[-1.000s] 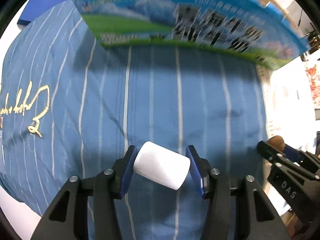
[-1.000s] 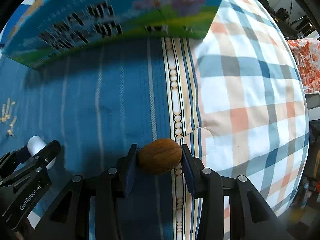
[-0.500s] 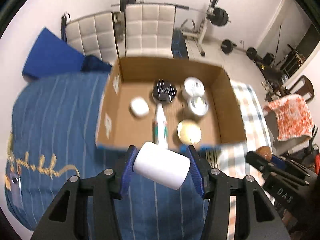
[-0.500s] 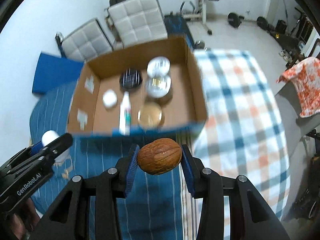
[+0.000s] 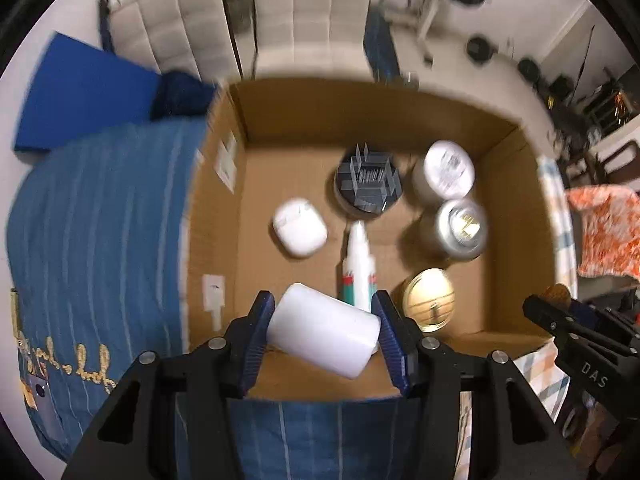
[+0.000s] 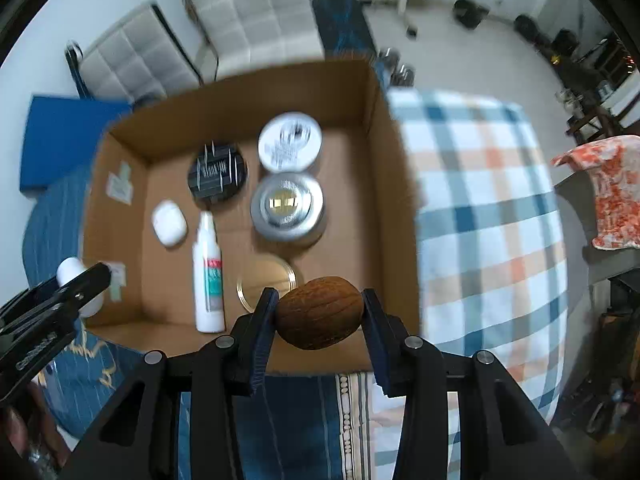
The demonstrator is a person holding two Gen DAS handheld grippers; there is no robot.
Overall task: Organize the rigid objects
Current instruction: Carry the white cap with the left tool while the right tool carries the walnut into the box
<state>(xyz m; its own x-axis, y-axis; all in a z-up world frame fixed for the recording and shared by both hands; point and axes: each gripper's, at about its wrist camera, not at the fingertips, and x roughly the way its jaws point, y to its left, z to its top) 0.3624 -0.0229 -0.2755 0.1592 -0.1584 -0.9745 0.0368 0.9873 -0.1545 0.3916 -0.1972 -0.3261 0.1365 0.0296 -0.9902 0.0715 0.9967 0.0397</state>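
I have both grippers loaded and poised over the near wall of the cardboard box [image 5: 516, 216], which I take as my landmark. The left gripper [image 5: 322, 330] is clamped on a white cylinder [image 5: 322, 330], its long axis running across from finger to finger and tilted down to the right. It hangs over the box's near-left part, just short of the white spray bottle [image 5: 357, 268] lying on the box floor. The right gripper [image 6: 319, 312] is closed on a brown nut-like oval [image 6: 319, 312], long axis also finger to finger, above the near wall toward the box's right side, close over a gold-rimmed lid [image 6: 266, 278].

Deeper inside the box sit a white earbud case [image 5: 299, 227], a dark round organizer [image 5: 368, 184], a silver tin [image 5: 456, 230] and a white-lidded jar [image 5: 444, 170].

I judge both drops lie forward and down; the bare floor at the box's near-left suits the cylinder best.

The box rests on a blue striped bedspread [image 5: 100, 216], with a plaid blanket [image 6: 488, 208] on its right. Beyond it are white padded chairs [image 6: 248, 12] and gym equipment.
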